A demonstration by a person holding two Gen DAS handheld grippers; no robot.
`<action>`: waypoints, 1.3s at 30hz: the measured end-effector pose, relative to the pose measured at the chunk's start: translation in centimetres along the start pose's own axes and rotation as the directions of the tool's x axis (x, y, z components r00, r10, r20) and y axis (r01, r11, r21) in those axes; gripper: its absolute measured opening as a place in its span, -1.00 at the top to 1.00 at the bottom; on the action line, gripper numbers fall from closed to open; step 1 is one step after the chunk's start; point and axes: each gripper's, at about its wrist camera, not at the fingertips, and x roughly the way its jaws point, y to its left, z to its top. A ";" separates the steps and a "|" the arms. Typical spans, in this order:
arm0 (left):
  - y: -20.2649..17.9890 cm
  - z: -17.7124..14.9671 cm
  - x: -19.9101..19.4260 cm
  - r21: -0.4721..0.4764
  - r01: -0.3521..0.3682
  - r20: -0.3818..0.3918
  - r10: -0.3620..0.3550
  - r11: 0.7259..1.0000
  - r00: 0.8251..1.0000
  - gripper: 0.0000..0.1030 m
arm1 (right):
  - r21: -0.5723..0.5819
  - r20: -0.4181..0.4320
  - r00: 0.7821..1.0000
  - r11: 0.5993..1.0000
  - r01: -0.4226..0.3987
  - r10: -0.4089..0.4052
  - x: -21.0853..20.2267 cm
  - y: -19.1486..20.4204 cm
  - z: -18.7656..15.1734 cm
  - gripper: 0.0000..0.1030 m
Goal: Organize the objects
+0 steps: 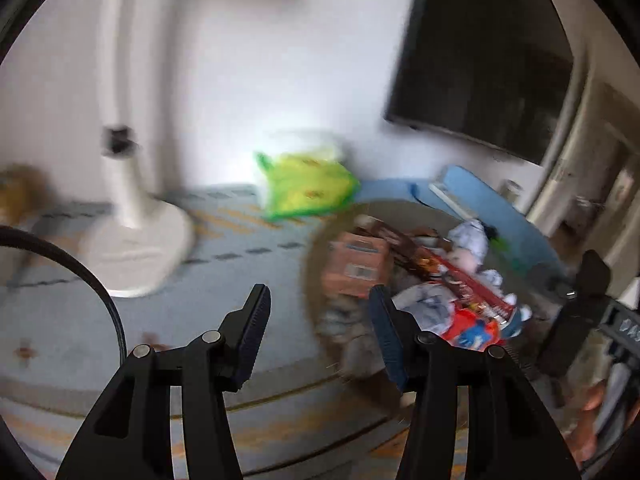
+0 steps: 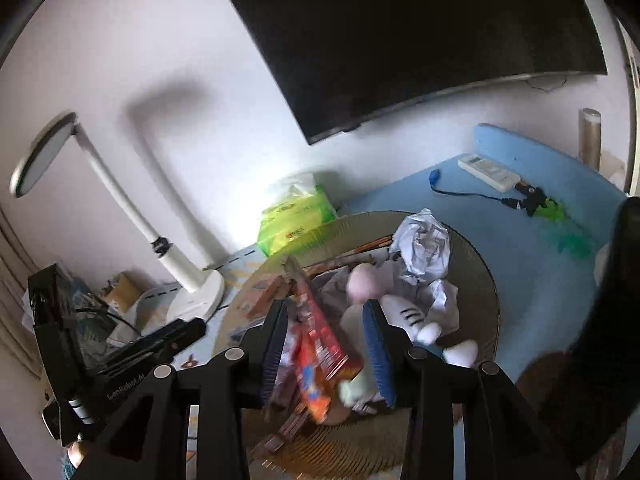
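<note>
A round tan basket (image 2: 476,256) holds several things: a red snack packet (image 2: 320,344), a white plush toy (image 2: 404,312), crumpled white paper (image 2: 424,244) and a brown box (image 1: 356,268). The basket also shows in the left wrist view (image 1: 316,256), blurred. My right gripper (image 2: 326,344) is open just above the basket, its fingers either side of the red packet, which is blurred between them. My left gripper (image 1: 320,328) is open and empty over the patterned tabletop, left of the basket's rim.
A white desk lamp (image 2: 188,276) stands left of the basket, a green tissue pack (image 2: 296,216) behind it. A white remote (image 2: 488,170) and a cable lie on a blue mat (image 2: 520,248) at the right. A dark screen (image 2: 400,40) hangs on the wall.
</note>
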 end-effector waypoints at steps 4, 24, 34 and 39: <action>1.3 -1.4 -4.5 0.009 -0.111 0.057 0.110 0.994 0.992 0.05 | -0.066 0.021 1.000 0.998 -0.018 0.020 -2.5 2.6 -1.4 0.25; 12.2 -10.6 -15.2 -0.045 -0.263 0.056 0.266 0.964 0.962 -0.66 | -0.430 -0.177 0.982 0.892 -0.141 0.070 1.7 19.4 -14.8 -0.77; 19.0 -13.7 -9.7 -0.051 -0.409 -0.127 0.400 0.911 0.907 -0.66 | -0.440 -0.241 0.956 0.897 0.046 -0.167 9.7 18.6 -17.1 -0.78; 20.6 -14.3 -7.6 -0.084 -0.396 -0.187 0.376 0.914 0.907 -0.66 | -0.422 -0.289 0.931 0.903 0.085 -0.223 11.5 17.0 -17.0 -0.78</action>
